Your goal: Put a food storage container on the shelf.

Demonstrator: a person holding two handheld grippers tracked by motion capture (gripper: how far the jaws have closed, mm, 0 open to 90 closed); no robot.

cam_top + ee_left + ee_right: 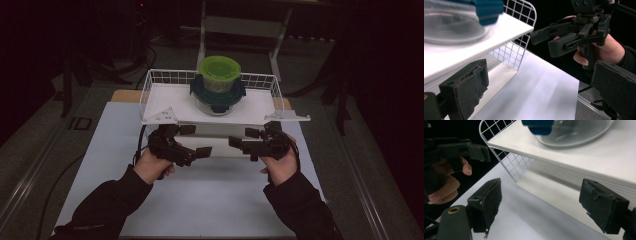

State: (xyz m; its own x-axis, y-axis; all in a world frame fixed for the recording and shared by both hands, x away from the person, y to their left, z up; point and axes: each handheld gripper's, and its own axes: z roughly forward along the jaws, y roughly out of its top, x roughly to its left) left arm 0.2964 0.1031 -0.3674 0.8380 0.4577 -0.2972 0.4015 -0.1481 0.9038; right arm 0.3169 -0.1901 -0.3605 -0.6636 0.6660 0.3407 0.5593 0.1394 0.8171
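I hold my left hand-held gripper (192, 142) and right hand-held gripper (245, 138) low at centre frame, both spread and empty, just below the front edge of the white wire-backed shelf (165, 95). The likely target, a glass container with a dark teal lid (217, 97), sits above them at upper centre, a green-lidded container (220, 70) stacked on it. Both hands look equally near. The shelf's front lip stands between, over the white surface (200, 200).

From overhead I look forward and down; my two gripper cameras sit low and close, facing inward, sharing the white wire-sided shelf (220, 107) (506, 25) (586, 152).
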